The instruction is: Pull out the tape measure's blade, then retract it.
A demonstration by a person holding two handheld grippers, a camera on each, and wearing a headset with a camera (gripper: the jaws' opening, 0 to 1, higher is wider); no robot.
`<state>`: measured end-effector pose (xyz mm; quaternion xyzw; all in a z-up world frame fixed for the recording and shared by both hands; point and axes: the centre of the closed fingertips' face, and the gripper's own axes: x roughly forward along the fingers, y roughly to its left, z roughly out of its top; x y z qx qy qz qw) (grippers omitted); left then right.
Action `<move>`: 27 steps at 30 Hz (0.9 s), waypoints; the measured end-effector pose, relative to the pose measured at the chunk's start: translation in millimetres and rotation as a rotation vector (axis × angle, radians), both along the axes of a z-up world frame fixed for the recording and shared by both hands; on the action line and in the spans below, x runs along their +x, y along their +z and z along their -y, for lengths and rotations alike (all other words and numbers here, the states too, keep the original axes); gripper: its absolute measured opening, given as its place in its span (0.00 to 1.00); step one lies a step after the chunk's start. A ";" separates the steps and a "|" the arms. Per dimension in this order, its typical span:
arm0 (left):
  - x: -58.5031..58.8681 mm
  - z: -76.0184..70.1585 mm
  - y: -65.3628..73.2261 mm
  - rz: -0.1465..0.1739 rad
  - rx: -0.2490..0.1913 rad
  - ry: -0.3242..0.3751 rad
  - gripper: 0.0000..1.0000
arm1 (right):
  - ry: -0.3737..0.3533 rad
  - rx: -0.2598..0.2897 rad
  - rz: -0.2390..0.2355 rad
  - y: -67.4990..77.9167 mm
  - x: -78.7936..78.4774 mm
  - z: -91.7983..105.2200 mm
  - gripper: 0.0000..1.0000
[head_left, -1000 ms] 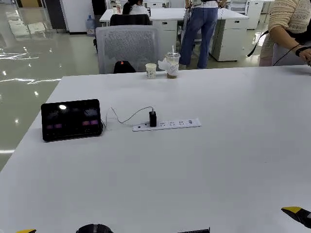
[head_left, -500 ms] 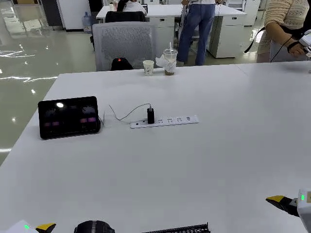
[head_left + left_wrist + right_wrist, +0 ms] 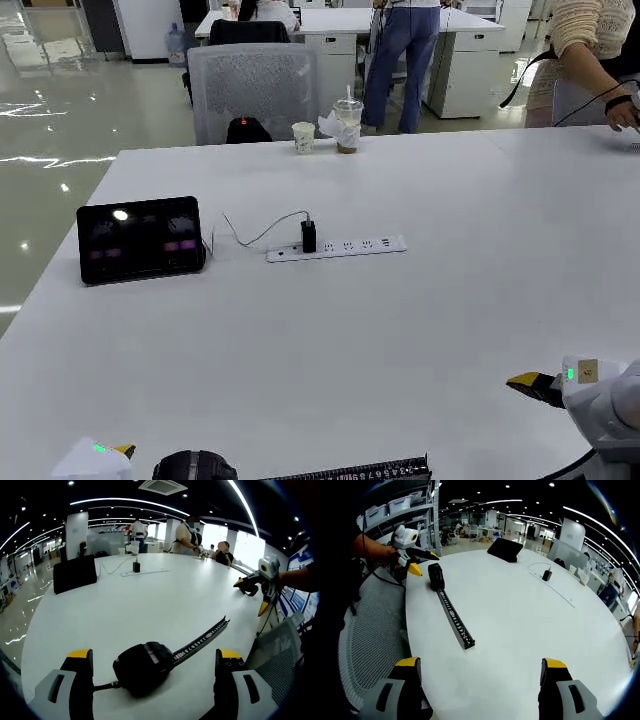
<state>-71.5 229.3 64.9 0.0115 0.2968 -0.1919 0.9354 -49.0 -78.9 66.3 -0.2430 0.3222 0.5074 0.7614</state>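
1. Left gripper [image 3: 153, 655]: the jaws stand wide apart, one on each side of the tape case and clear of it. It grips nothing. In my judgement it is placed to clamp the case and steady it against a pull.
2. Tablet [image 3: 140, 240]: a dark, glossy slab propped upright, well away from the work.
3. Tape case [image 3: 144, 667]: black, rounded and matt. It lies on the near edge of the table [image 3: 400, 330], which is smooth and white.
4. Blade [image 3: 200, 641]: a thin, dark strip with pale markings. It is partly drawn out and lies flat, running from the case toward the right gripper, so its end is likely offered for a grab.
5. Power strip [image 3: 340, 248]: long, white plastic with one black plug, mid-table.
6. Right gripper [image 3: 481, 663]: the jaws are spread and empty. It faces the blade's end but is apart from it.
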 end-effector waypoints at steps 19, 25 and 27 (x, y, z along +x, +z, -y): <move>23.0 -6.2 -2.7 0.078 -0.007 0.237 0.99 | 0.182 -0.085 0.004 -9.6 15.0 -39.1 0.99; 24.6 -11.5 -7.1 0.095 -0.034 0.318 0.99 | 0.226 -0.114 -0.011 -19.6 13.9 -46.0 0.99; 25.7 -9.2 -4.2 0.131 -0.005 0.312 0.99 | 0.240 -0.129 -0.016 -23.5 13.2 -47.2 0.99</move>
